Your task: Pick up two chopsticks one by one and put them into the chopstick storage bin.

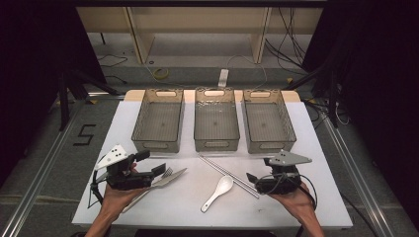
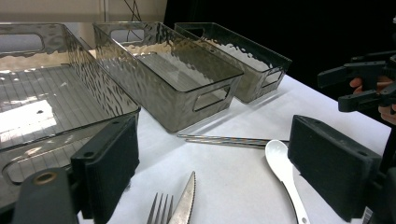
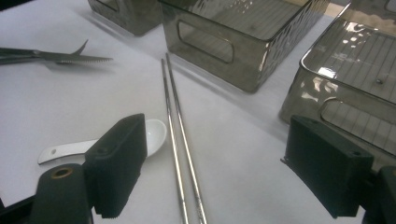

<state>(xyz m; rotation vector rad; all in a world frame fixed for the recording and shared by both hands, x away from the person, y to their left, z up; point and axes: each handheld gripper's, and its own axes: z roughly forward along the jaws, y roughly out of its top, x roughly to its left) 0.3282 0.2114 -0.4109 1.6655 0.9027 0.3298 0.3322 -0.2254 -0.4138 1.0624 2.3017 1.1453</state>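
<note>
Steel chopsticks (image 3: 180, 140) run lengthwise through the gap of the right gripper (image 3: 212, 177), nearer its left jaw, and that gripper stands wide apart with nothing in it; the white spoon (image 3: 93, 142) lies just outside the same jaw, its bowl almost touching the sticks. The thin, round sticks could likely roll or splay when the pads close, so one may slip out while the other is lifted, and a low approach could nudge the spoon. The left gripper (image 2: 212, 186) is likewise spread and empty, with the fork (image 2: 159, 212) and the serrated knife (image 2: 185, 200) overlapping on the white table (image 2: 233, 182) between its jaws, closer to the left one. Closing there would probably catch both pieces at once. The three grey bins (image 1: 216, 118) wait beyond both jaws.
</note>
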